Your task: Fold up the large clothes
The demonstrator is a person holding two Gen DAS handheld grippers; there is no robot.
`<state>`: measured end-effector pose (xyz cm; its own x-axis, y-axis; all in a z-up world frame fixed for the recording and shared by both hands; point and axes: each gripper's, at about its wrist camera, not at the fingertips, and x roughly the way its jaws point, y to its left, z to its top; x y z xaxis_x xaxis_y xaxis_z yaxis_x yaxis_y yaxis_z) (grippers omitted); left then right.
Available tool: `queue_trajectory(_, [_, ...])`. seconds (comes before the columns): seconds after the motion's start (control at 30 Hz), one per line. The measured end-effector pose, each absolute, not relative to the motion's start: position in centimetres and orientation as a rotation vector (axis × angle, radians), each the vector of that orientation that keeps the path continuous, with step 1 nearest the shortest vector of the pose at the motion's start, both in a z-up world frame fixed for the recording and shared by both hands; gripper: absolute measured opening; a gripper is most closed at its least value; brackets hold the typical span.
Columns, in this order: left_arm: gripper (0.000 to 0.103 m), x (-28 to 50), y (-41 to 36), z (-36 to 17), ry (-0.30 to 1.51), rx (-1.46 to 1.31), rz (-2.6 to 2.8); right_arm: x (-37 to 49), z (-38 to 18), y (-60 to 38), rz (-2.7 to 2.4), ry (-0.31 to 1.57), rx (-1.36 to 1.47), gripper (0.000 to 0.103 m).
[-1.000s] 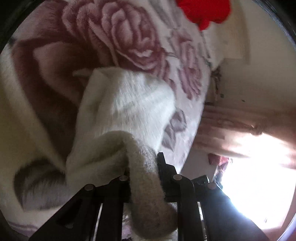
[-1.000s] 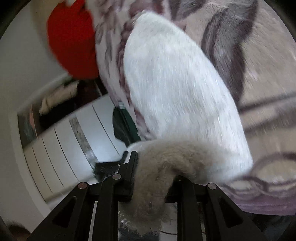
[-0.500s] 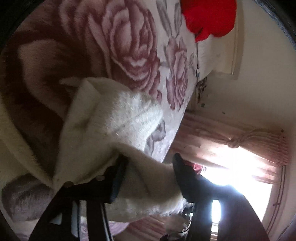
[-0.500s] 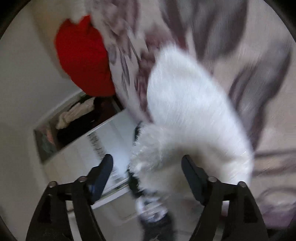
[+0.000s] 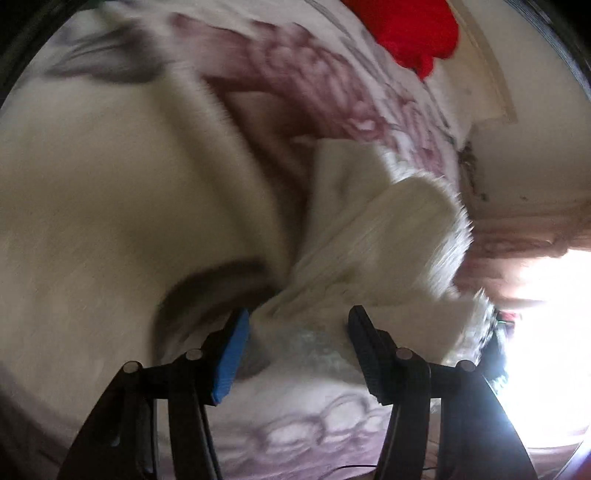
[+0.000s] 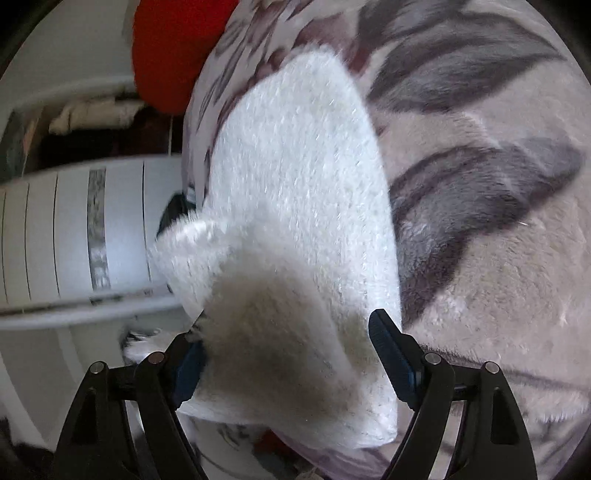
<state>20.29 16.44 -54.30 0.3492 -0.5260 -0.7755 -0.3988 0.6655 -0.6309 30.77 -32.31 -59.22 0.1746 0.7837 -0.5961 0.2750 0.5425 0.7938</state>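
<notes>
The white fuzzy sweater (image 6: 295,206) lies folded on a blanket (image 6: 498,258) printed with grey leaves and dull pink roses, near the edge of the bed. In the right wrist view it runs as a long, narrow bundle away from the camera, its near end bulging between the fingers of the right gripper (image 6: 291,354). That gripper points down at a slant toward the bed; its jaws are opening, and the knit sits between them, with a clear gap at the right finger and the left finger partly hidden by the fluff, so it is released rather than clamped.

In the left wrist view, badly blurred, the sweater (image 5: 388,236) is a rumpled heap just beyond the left gripper (image 5: 297,332), which tilts more steeply downward. Its jaws stand apart, the blue pad (image 5: 231,358) on one finger free of the cloth, with only the garment's lower edge reaching between the tips.

A red cloth (image 5: 413,29) lies at the far end of the bed. Beyond the bed edge stands a white panelled cabinet (image 6: 74,229).
</notes>
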Motion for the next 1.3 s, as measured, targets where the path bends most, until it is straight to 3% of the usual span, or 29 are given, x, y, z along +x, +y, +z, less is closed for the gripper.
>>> queue_trajectory(0.17, [0.053,17.6,13.3,-56.8,1.277,-1.054,-0.109,28.1,-55.2,-34.1,0.491,1.402,0.744,0.084])
queue_trajectory(0.37, [0.053,21.6,10.4,-57.2,1.222,-1.074,-0.165,25.5,-56.6,-29.3,0.664,1.509,0.268,0.084])
queue_trajectory(0.63, [0.053,23.4,12.5,-57.0,1.228,-1.043,-0.149,30.1,-56.8,-24.1,0.840,1.377,0.146,0.084])
queue_trajectory(0.67, [0.053,23.2,12.9,-56.6,1.223,-1.047,-0.139,30.3,-56.3,-23.4,0.858,1.344,0.121,0.082])
queue_trajectory(0.77, [0.053,21.9,14.3,-55.9,1.193,-1.090,-0.101,29.6,-54.8,-21.6,0.890,1.265,-0.013,0.036])
queue_trajectory(0.83, [0.053,20.5,15.6,-54.9,1.143,-1.143,-0.065,29.2,-52.8,-21.5,0.889,1.240,-0.012,0.024])
queue_trajectory(1.07, [0.053,18.9,17.0,-50.5,1.037,-1.091,0.019,35.1,-45.6,-25.4,0.839,1.135,0.333,0.019])
queue_trajectory(1.13, [0.053,20.6,15.5,-48.9,1.005,-1.050,-0.026,38.9,-45.9,-26.6,0.784,1.141,0.460,0.018])
queue_trajectory(1.3, [0.053,28.6,10.0,-46.8,0.995,-0.931,-0.136,46.0,-49.3,-27.3,0.662,1.199,0.430,0.018])
